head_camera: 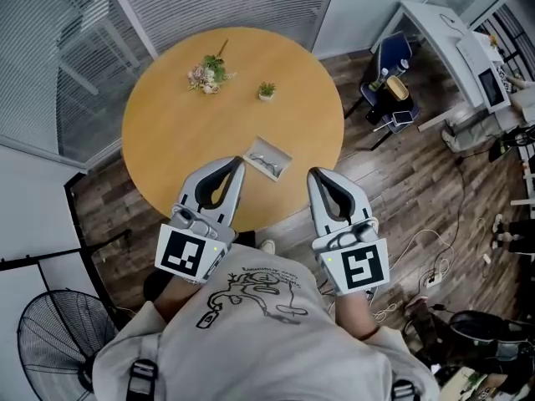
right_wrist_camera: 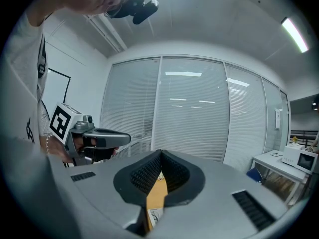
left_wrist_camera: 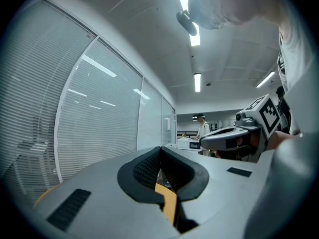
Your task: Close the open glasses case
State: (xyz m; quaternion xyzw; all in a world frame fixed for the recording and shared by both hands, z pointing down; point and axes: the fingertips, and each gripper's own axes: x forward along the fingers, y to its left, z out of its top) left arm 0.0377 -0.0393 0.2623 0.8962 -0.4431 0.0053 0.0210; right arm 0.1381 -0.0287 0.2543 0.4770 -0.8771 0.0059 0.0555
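The open case (head_camera: pixel 269 158) is seen on the counter (head_camera: pixel 167 132), between the tips of the left hand-held gripper (head_camera: pixel 237 164) and the right hand-held gripper (head_camera: pixel 313 175). Both are held closed and empty.

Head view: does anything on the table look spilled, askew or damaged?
Nothing stands out. The glasses case lies open near the table's near edge with glasses inside. Beyond it, the small plant stands upright and the flower sprig lies flat.

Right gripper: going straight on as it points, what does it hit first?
Likely nothing nearby: the right gripper points level over the table, passing right of the glasses case; depth is unclear.
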